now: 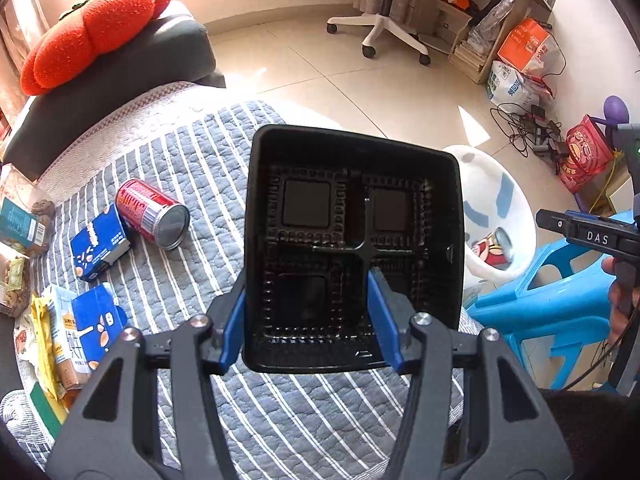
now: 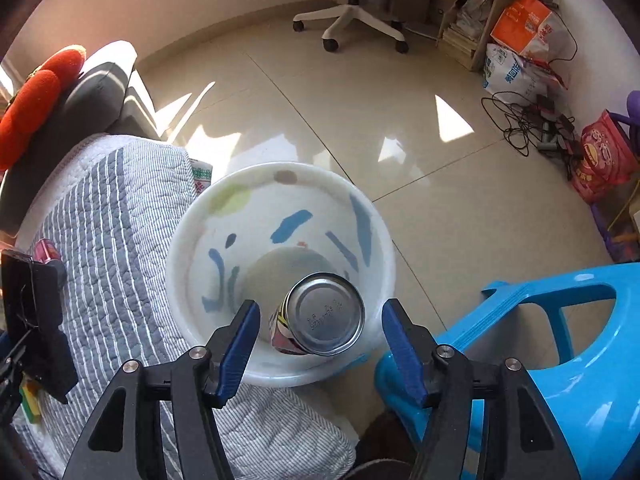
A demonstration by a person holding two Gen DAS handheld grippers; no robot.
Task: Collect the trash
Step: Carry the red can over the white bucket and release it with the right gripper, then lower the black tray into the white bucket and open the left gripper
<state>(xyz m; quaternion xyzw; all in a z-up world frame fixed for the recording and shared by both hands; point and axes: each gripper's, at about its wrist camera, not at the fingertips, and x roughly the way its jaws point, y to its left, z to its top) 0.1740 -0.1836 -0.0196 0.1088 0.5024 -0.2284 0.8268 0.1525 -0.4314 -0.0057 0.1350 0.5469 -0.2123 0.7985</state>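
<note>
Because the black tray (image 1: 354,248) is bound for the bin, the left tongs (image 1: 310,328) clamp its near edge and hold it tilted above the striped bed (image 1: 280,412); its 4 compartments look empty. A red can (image 1: 154,214) and blue cartons (image 1: 98,246) lie far left.

From the right wrist, the right tongs (image 2: 316,342) stand open over the white bin (image 2: 192,248), gripping nothing; 1 can (image 2: 320,314) lies inside, apparently just dropped.

Black tray (image 1: 356,216): glossy moulded plastic. Can (image 2: 326,312) in smooth white plastic bin (image 2: 276,372): bare shiny metal base. Quilt (image 1: 208,184): matt stitched striped cloth. Floor (image 2: 360,120): glossy tile.
</note>
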